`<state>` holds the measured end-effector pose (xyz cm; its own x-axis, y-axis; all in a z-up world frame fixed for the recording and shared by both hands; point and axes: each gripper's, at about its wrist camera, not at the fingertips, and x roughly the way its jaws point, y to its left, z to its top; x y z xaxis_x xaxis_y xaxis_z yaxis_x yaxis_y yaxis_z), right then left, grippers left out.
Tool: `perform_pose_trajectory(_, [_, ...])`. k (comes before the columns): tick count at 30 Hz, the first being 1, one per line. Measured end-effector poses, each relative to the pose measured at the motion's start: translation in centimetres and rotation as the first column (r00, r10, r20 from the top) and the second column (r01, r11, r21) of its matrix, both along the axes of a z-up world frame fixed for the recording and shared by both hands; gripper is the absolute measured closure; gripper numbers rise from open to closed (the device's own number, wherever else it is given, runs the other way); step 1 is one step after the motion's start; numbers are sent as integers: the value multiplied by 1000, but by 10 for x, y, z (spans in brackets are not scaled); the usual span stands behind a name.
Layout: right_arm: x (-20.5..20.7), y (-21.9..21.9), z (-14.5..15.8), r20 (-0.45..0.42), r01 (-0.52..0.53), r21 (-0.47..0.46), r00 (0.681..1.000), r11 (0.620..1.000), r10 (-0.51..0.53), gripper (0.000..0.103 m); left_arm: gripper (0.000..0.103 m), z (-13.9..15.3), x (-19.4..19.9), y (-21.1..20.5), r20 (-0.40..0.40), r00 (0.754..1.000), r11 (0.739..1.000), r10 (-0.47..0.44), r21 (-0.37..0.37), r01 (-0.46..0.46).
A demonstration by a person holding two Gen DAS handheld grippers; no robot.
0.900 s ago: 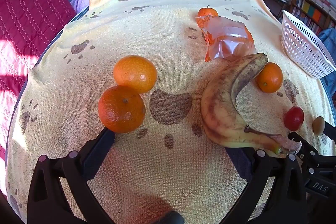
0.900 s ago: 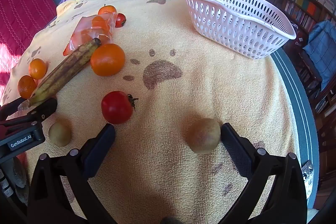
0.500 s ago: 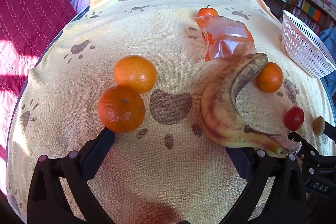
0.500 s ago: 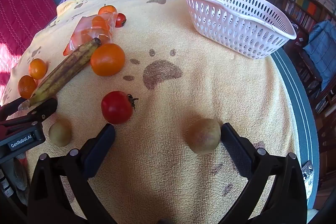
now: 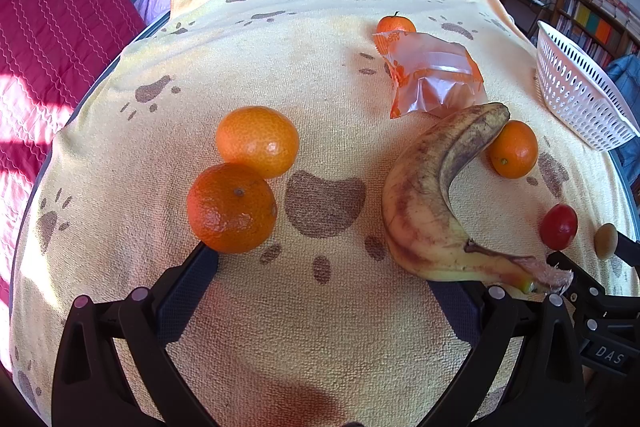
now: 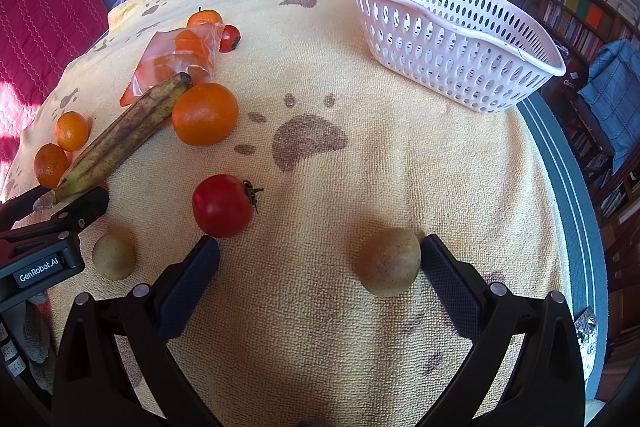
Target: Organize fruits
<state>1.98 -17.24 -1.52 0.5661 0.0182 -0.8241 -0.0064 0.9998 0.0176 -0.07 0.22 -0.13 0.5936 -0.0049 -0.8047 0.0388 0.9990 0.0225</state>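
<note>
Hovering over the towel-covered bench (image 6: 360,27): left tongs (image 5: 324,275) agape beside banana (image 5: 424,195), right tongs (image 6: 320,259) agape, empty, beside pear (image 6: 388,261).

Spotted banana (image 5: 432,195) lying among scattered oranges (image 5: 258,141), white basket (image 6: 452,39) upright

Wide bare towel (image 6: 360,155) lies open between the fruit and the white basket (image 6: 452,39). Left side is crowded: banana (image 6: 120,139), orange (image 6: 205,113) and tomato (image 6: 222,205) block the way
</note>
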Motion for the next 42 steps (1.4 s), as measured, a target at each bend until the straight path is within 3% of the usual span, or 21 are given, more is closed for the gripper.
perform_pose_trajectory(42, [0, 0, 0, 5, -1, 5, 1000, 1000, 0, 2, 5, 3, 1, 1, 5, 1000, 1000, -2, -14, 2])
